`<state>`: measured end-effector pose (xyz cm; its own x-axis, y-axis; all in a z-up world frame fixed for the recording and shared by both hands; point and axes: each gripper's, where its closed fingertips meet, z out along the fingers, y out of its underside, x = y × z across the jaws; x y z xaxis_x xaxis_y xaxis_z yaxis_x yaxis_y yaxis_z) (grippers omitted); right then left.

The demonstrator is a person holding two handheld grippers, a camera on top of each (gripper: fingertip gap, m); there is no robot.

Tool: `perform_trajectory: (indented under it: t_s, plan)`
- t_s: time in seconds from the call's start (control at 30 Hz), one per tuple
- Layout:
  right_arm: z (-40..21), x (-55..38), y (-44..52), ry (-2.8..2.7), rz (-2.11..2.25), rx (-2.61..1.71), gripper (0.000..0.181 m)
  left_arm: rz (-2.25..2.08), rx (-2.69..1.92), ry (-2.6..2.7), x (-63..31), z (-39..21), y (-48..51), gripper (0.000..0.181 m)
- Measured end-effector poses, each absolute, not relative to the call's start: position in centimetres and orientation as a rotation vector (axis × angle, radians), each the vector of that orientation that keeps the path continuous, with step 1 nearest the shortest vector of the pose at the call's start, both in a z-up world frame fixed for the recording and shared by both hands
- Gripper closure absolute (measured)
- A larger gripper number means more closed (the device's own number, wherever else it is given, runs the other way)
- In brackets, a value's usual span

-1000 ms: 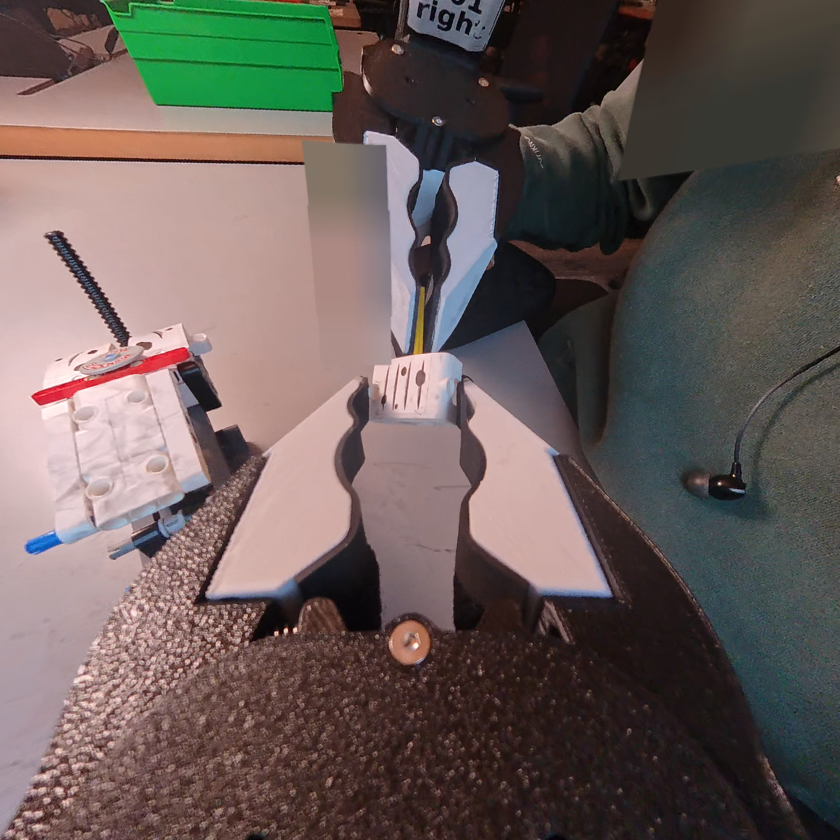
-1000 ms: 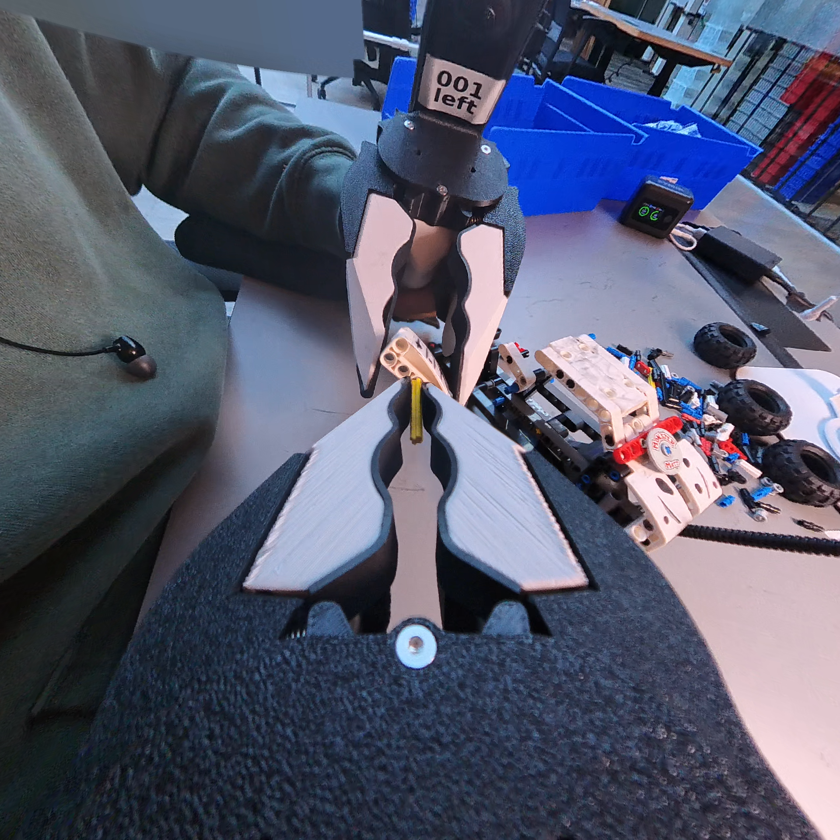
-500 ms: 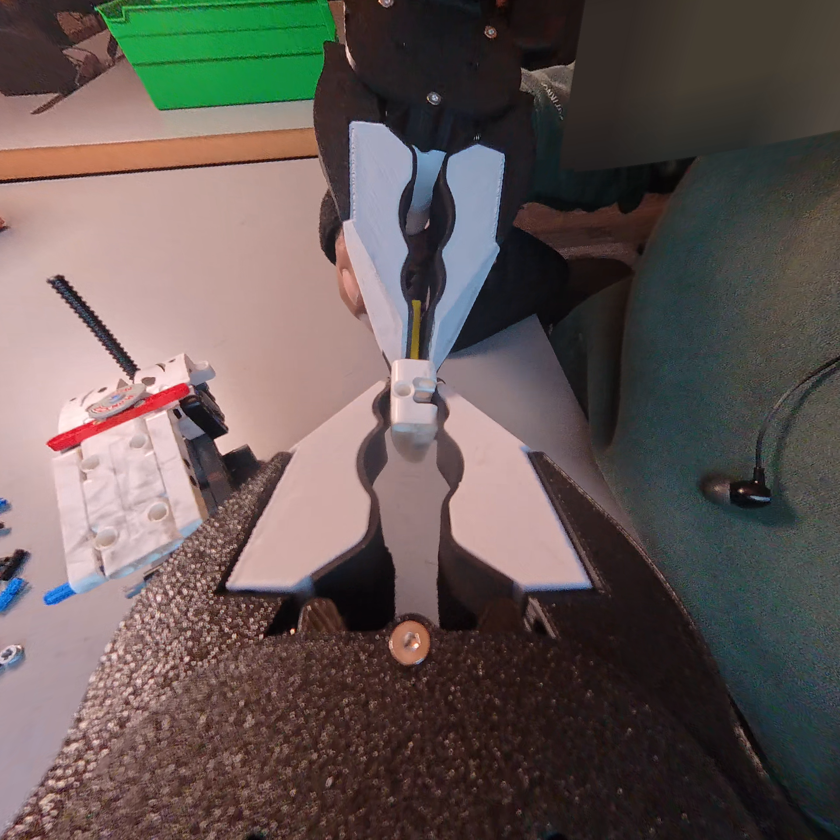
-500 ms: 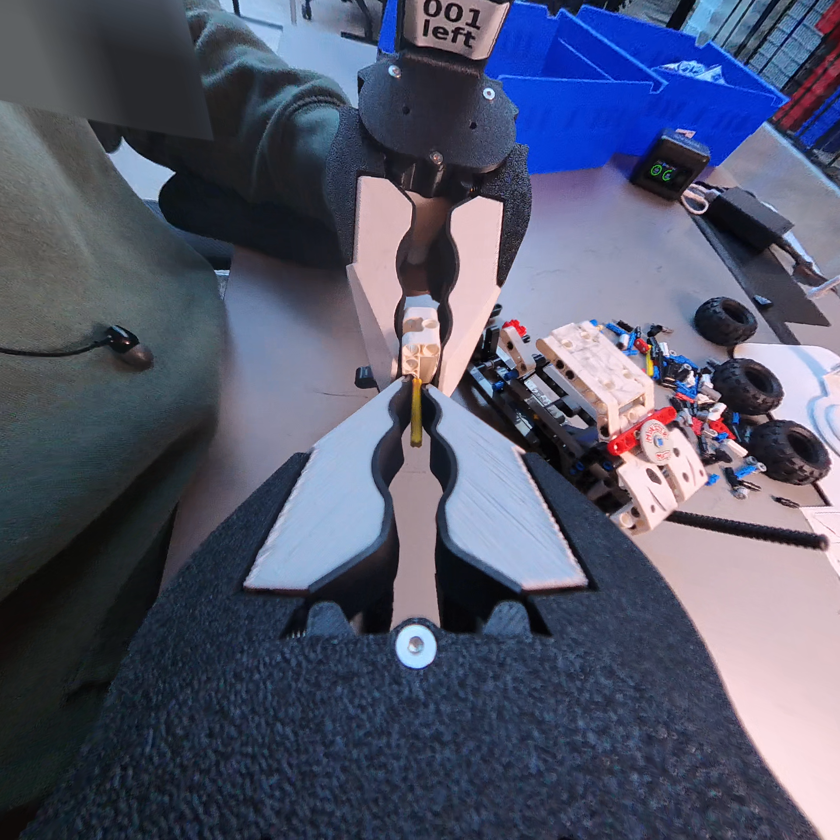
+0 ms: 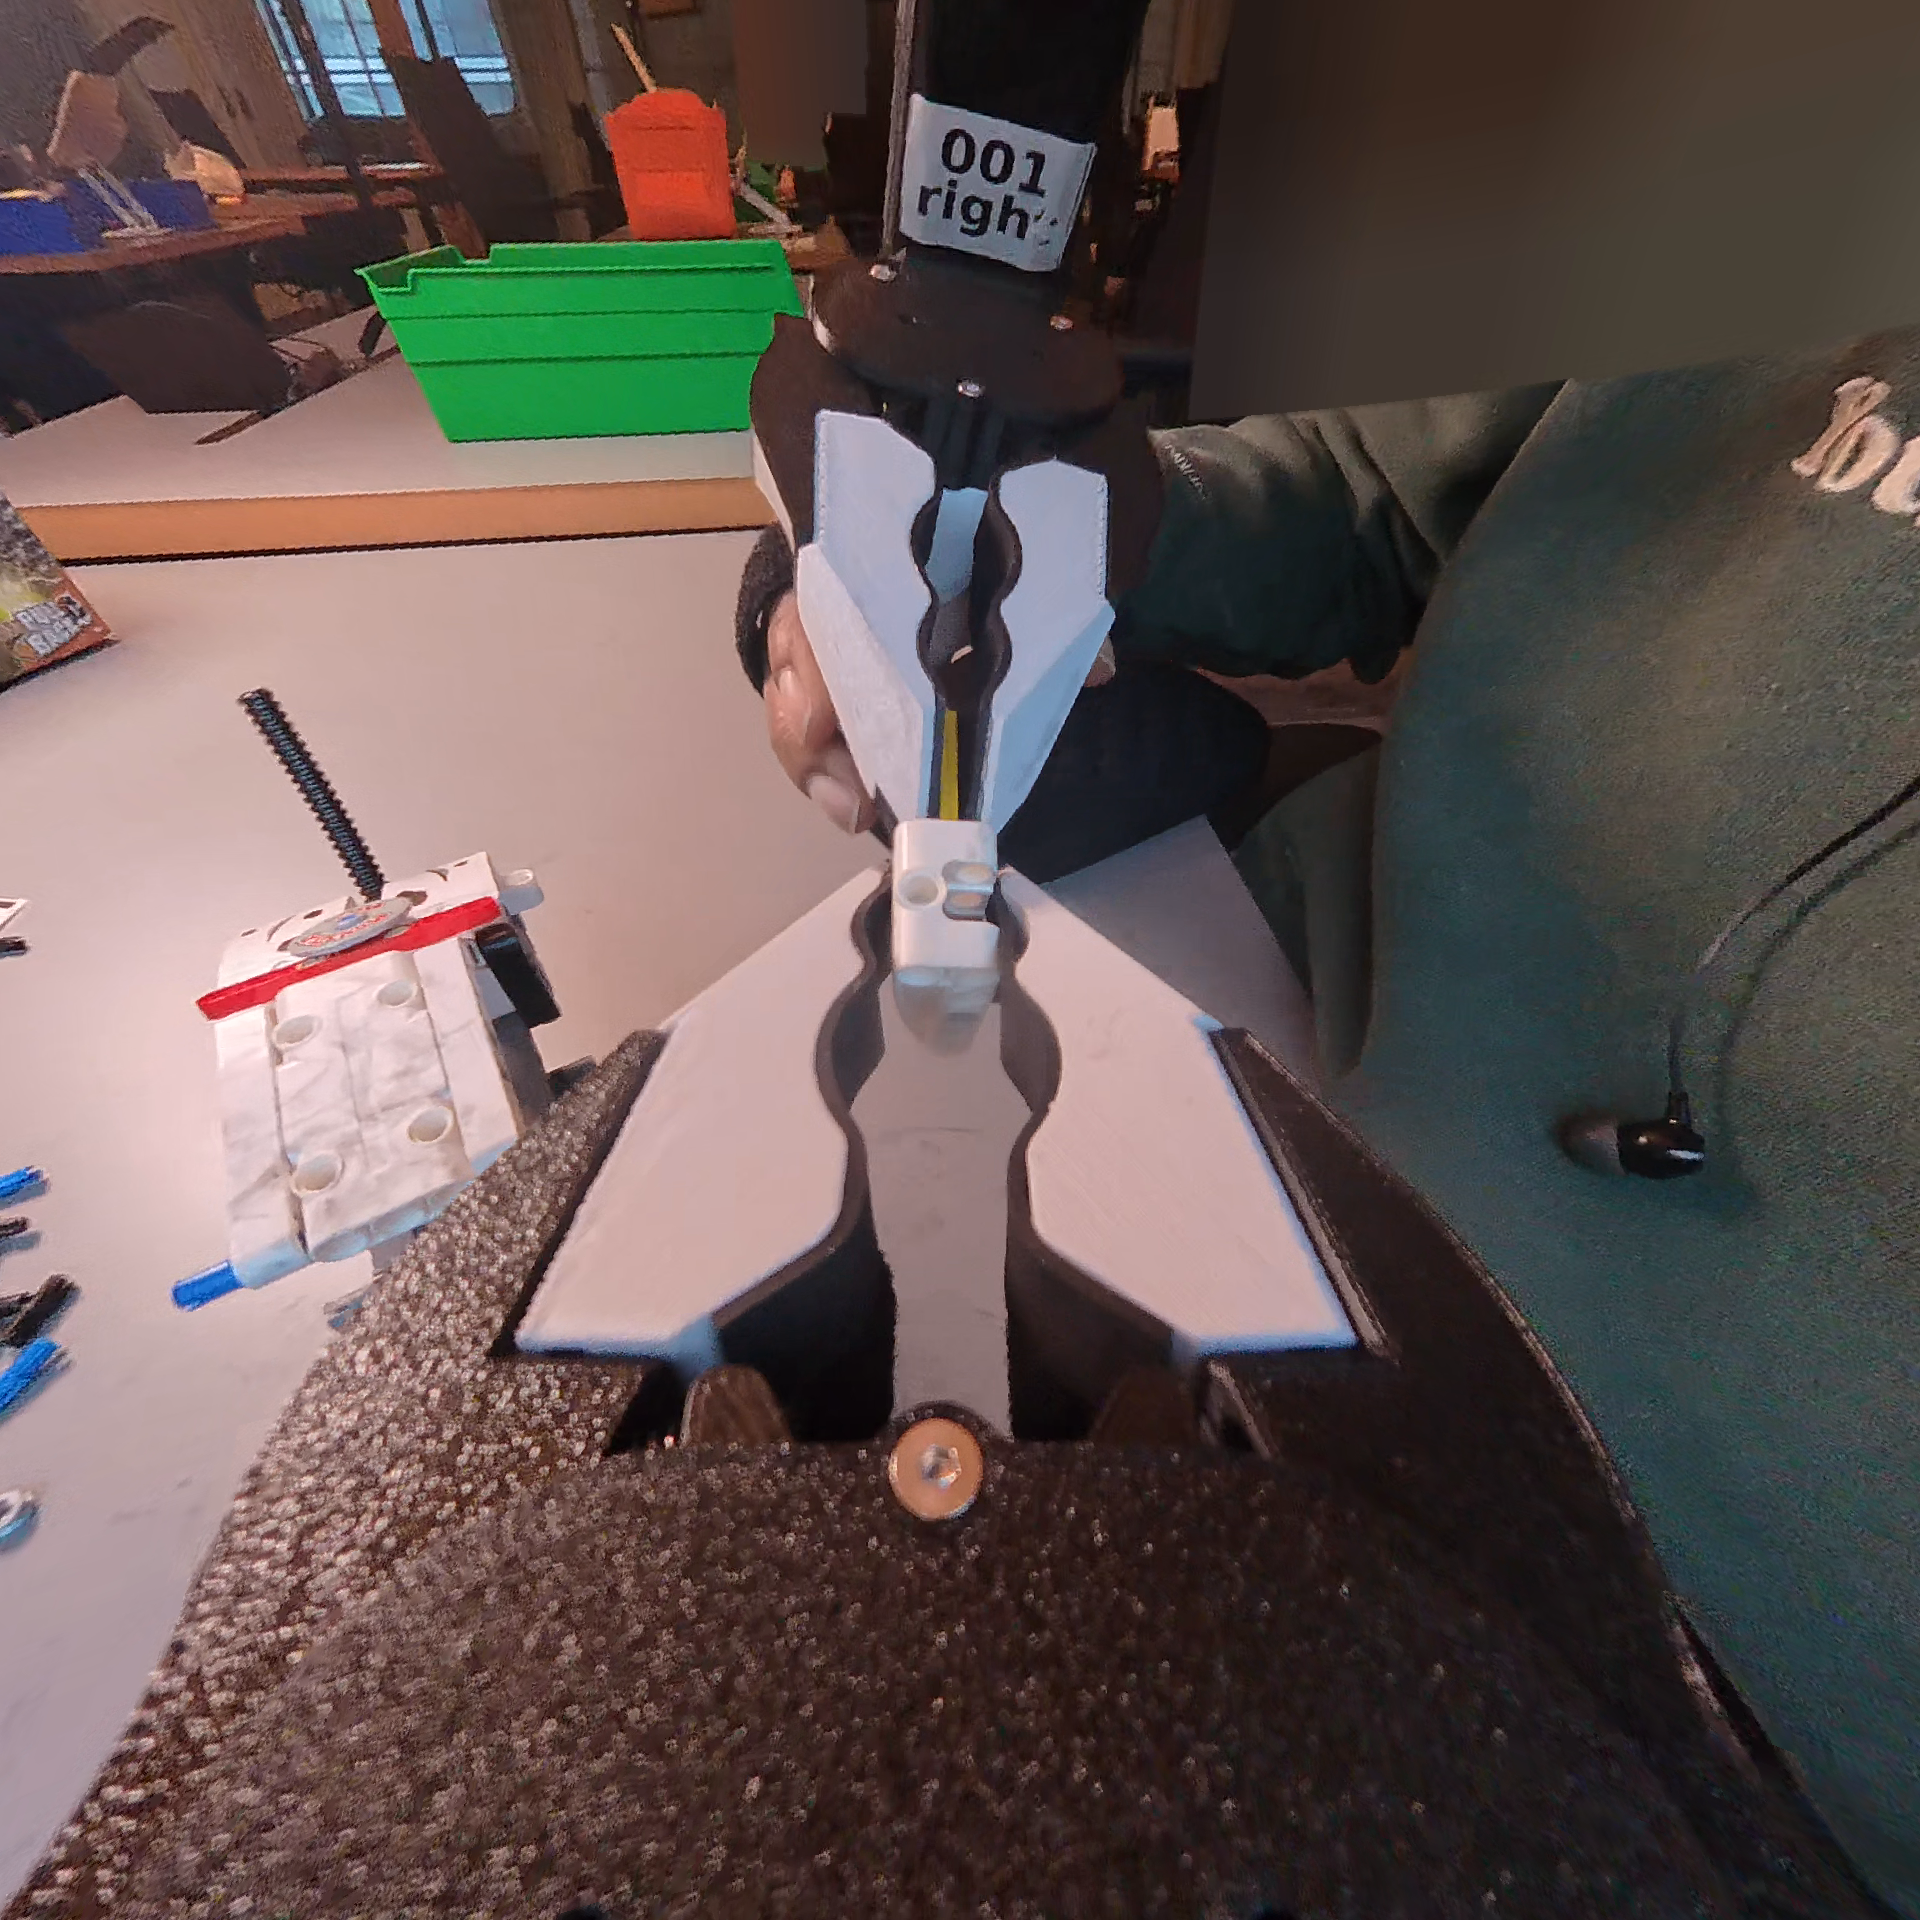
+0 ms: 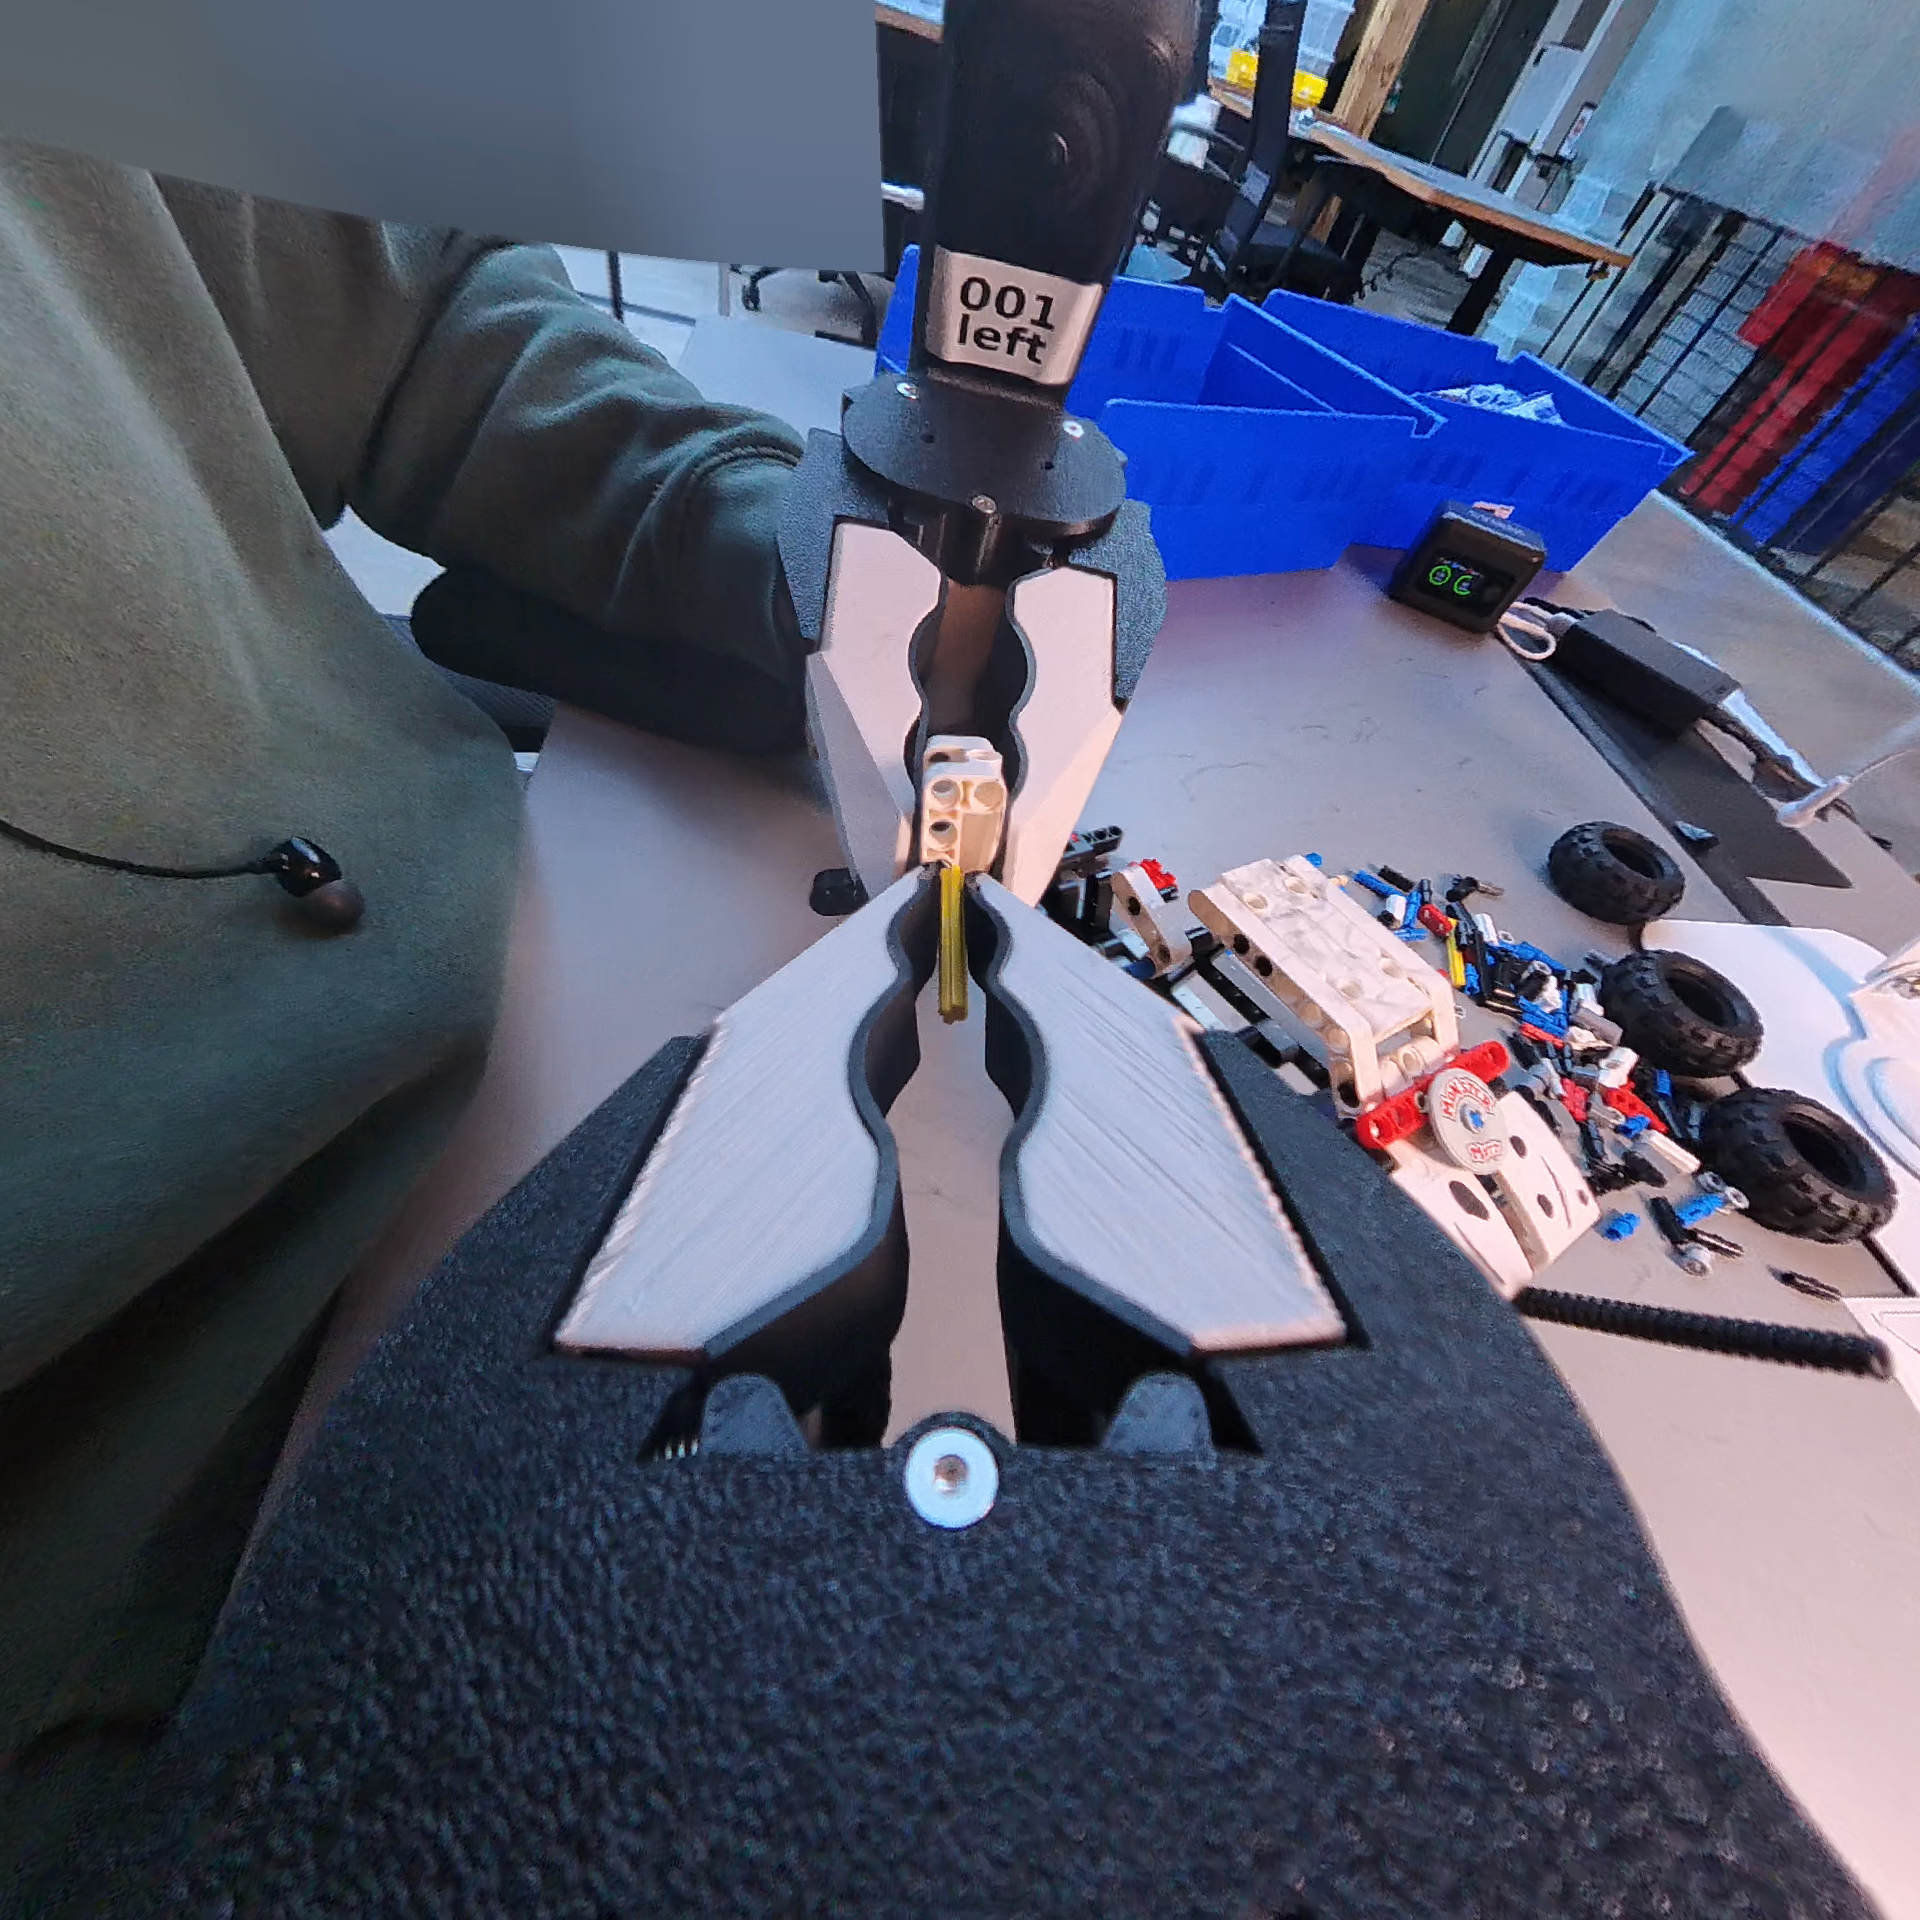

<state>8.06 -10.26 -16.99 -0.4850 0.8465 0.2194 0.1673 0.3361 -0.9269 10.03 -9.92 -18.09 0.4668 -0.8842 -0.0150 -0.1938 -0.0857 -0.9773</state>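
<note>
My left gripper [image 5: 940,894] is shut on a small white holed brick [image 5: 940,920], held above the table's near edge. My right gripper [image 6: 951,894] is shut on a thin yellow axle [image 6: 951,951]. The two grippers face each other tip to tip. The axle's far end meets the end of the white brick [image 6: 961,795]. In the left wrist view the right gripper [image 5: 951,805] points down at the brick, with the yellow axle [image 5: 948,764] between its fingers. In the right wrist view the left gripper [image 6: 956,862] stands just beyond my fingertips.
A partly built white and red toy vehicle [image 6: 1392,1070] lies on the grey table [image 6: 1351,727], with loose small parts, black tyres [image 6: 1797,1158] and a black ribbed hose [image 6: 1704,1330]. Blue bins [image 6: 1351,457] and a green bin [image 5: 592,332] stand at the back. A person in a green sweatshirt [image 5: 1662,935] sits close. My two grippers' fingertips are within a few centimetres of each other.
The left gripper closed from wide to narrow on the white brick, which turned end-on. The two grippers have tilted up a little, and the axle tip stays at the brick's end.
</note>
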Motion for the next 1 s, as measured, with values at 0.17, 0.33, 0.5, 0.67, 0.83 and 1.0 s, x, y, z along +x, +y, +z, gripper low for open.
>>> perform_trajectory:
  t_s: [0.17, 0.33, 0.5, 0.67, 0.83, 1.0]
  plan:
    - [-17.6, 7.7, -9.1, -1.819, 1.144, -0.878, 0.178, -0.458, -1.730, 0.922, 8.0, -20.0, -7.4, 0.166]
    - [-19.3, 7.3, -6.1, -1.789, 0.987, -0.935, 0.178, -0.013, -1.952, 0.942, 4.9, -23.2, -5.3, 0.166]
    - [-19.7, 7.0, -6.2, -1.806, 0.976, -0.937, 0.178, 0.071, -1.965, 0.952, 4.6, -23.3, -5.3, 0.166]
    - [-20.2, 6.6, -6.8, -1.829, 0.959, -0.932, 0.178, 0.087, -1.951, 0.970, 4.6, -23.4, -5.5, 0.166]
    - [-20.5, 6.6, -6.9, -1.833, 0.951, -0.936, 0.178, 0.102, -1.925, 0.949, 4.7, -22.8, -5.5, 0.166]
    - [-20.4, 6.6, -6.9, -1.823, 0.954, -0.934, 0.178, 0.092, -1.930, 0.947, 4.7, -22.8, -5.6, 0.166]
